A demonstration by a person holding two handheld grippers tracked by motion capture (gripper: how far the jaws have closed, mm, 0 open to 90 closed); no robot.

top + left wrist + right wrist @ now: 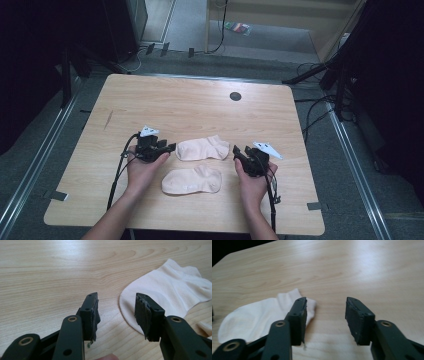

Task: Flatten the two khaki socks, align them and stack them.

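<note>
We are cataloguing from the near edge of the table (80, 200) outward, taking the near sock as our landmark.

Item 1, near sock (192, 180): pale pink, lying flat, toe toward our left, cuff toward our right.

Item 2, left gripper (170, 147): we are holding it just beyond and left of the near sock, its jaws standing apart with nothing between them, its tip pointing at the toe of the far sock.

Item 3, right gripper (236, 151): we are holding it just right of the near sock, jaws likewise parted and empty, near the far sock's cuff.

Item 4, far sock (202, 148): lying just beyond the near sock, apart from it, same orientation.

Item 5, dark round grommet (235, 96): well beyond both socks.

Handling, as we judge it: both socks are looking light, soft and limp, likely to droop and fold when lifted; we are favouring a pinch at the toe edge and the ribbed cuff.

Markings: we are finding no brand, label or legible writing.
</note>
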